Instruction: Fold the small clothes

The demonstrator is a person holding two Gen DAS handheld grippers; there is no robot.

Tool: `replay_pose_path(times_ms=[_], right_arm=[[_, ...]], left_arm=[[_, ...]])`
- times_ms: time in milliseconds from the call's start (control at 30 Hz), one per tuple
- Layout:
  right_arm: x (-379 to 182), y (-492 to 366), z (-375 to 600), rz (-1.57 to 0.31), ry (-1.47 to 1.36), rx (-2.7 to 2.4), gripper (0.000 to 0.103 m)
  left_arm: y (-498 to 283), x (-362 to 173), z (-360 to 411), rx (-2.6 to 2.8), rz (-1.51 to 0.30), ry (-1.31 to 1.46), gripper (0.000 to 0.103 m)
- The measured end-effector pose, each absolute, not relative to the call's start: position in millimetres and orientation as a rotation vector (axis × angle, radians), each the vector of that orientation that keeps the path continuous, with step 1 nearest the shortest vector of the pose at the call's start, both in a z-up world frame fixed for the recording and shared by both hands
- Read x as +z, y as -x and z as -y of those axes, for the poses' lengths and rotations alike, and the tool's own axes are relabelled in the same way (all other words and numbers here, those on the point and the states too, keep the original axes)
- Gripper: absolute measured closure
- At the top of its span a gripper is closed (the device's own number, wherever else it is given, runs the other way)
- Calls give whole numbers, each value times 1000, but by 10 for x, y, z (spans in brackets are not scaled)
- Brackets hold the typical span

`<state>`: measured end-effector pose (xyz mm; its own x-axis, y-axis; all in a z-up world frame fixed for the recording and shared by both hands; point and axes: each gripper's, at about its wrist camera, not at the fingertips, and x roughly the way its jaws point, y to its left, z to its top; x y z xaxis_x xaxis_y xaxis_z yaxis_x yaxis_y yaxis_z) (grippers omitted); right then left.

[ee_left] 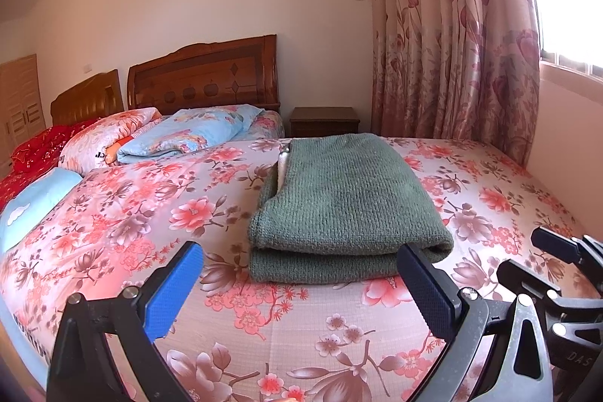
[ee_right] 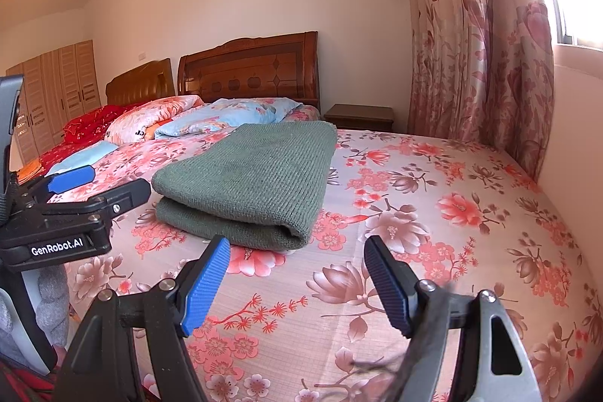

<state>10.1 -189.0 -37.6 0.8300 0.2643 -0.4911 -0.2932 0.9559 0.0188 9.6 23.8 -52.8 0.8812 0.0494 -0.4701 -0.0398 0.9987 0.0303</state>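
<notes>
A green knitted garment (ee_left: 345, 202) lies folded in a neat rectangle on the floral bedspread (ee_left: 150, 221); it also shows in the right wrist view (ee_right: 252, 176). A bit of white lining shows at its left edge. My left gripper (ee_left: 301, 285) is open and empty, just in front of the garment's near fold. My right gripper (ee_right: 297, 274) is open and empty, in front of the garment's near right corner. The right gripper shows at the right edge of the left wrist view (ee_left: 557, 259). The left gripper shows at the left of the right wrist view (ee_right: 86, 191).
Folded quilts and pillows (ee_left: 177, 130) lie by the wooden headboard (ee_left: 203, 78). A dark nightstand (ee_left: 324, 121) stands beyond the bed. A floral curtain (ee_left: 452, 44) and a window wall bound the right side. Wardrobe doors (ee_right: 56, 89) stand at the far left.
</notes>
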Motion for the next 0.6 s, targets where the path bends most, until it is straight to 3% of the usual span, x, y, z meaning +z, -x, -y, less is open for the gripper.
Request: replay_pose_path(times_ms=[600], right_arm=[[-415,-152,1860,-534,75,311,28]], left_arm=[[-24,-492,-200,71,-433,-26,0]])
